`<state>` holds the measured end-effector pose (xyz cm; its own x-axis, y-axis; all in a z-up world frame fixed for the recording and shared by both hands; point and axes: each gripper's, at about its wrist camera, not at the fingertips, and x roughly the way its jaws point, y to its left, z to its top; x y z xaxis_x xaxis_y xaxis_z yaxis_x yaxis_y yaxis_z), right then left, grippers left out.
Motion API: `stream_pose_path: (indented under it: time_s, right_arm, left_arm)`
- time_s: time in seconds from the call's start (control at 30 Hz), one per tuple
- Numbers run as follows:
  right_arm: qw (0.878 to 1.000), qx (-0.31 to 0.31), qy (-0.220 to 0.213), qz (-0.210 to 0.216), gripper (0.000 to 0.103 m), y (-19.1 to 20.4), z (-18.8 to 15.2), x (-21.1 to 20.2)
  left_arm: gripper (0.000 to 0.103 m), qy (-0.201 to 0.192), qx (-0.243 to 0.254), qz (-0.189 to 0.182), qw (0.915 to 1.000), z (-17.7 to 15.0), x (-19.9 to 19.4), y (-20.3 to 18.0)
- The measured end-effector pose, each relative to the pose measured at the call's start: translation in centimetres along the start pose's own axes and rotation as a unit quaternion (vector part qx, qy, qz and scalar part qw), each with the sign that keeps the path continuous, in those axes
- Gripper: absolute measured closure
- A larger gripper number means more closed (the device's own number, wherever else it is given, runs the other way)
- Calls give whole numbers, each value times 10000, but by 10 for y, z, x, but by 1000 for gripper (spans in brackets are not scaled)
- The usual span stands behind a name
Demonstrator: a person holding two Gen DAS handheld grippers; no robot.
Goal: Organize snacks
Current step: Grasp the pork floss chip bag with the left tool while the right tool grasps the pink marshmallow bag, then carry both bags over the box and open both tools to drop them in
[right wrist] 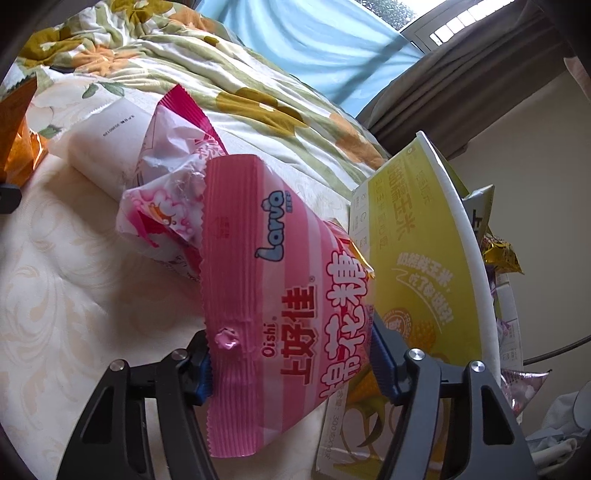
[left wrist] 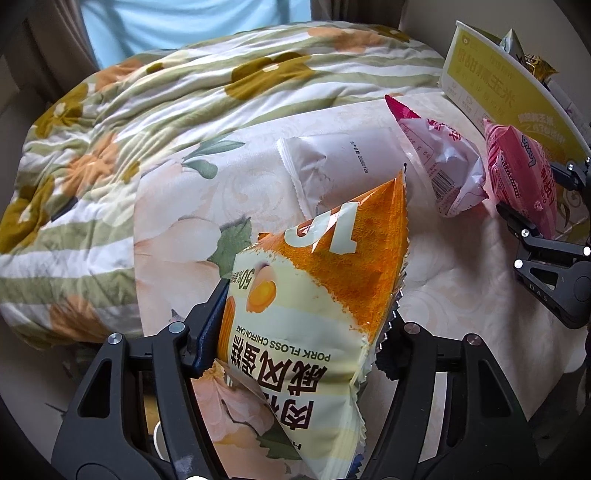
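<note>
Left gripper [left wrist: 306,325] pinches the orange cake bag [left wrist: 317,295] at lower centre; right gripper [right wrist: 291,365] clamps the pink bag [right wrist: 273,291] beside the yellow box [right wrist: 417,266]. Risk: slick film slipping, or the pink bag snagging the box wall. The white pack [left wrist: 343,166] and crumpled pink wrapper [left wrist: 443,162] lie on the bed [left wrist: 461,295], mid-frame, crowding the route.

Soft daylight enters through the window [right wrist: 454,22] behind the blue curtain [right wrist: 332,48]. Both views are bright, with faint shadows. Glare marks the orange snack bag [left wrist: 314,295]. Fisheye bending curves the frame edges, and the corners are dark. Close objects look slightly soft.
</note>
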<state>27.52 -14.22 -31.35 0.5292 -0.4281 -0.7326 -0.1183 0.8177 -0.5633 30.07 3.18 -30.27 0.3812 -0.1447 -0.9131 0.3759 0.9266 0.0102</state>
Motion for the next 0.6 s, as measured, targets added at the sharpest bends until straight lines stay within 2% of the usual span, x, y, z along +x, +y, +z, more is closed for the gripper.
stream_pose_path:
  time_s: [0.23, 0.47, 0.6]
  right_arm:
    - [9982, 471, -69, 357, 42, -14, -6, -24]
    - [9908, 1040, -334, 799, 42, -48, -3, -74]
    - [9829, 1416, -561, 1030, 42, -77, -1, -104]
  left_arm:
    - [42, -205, -48, 16, 9998, -1, -29, -3]
    - [42, -625, -107, -28, 9980, 8, -88, -12]
    - [42, -959, -28, -6, 9954, 20, -125, -30]
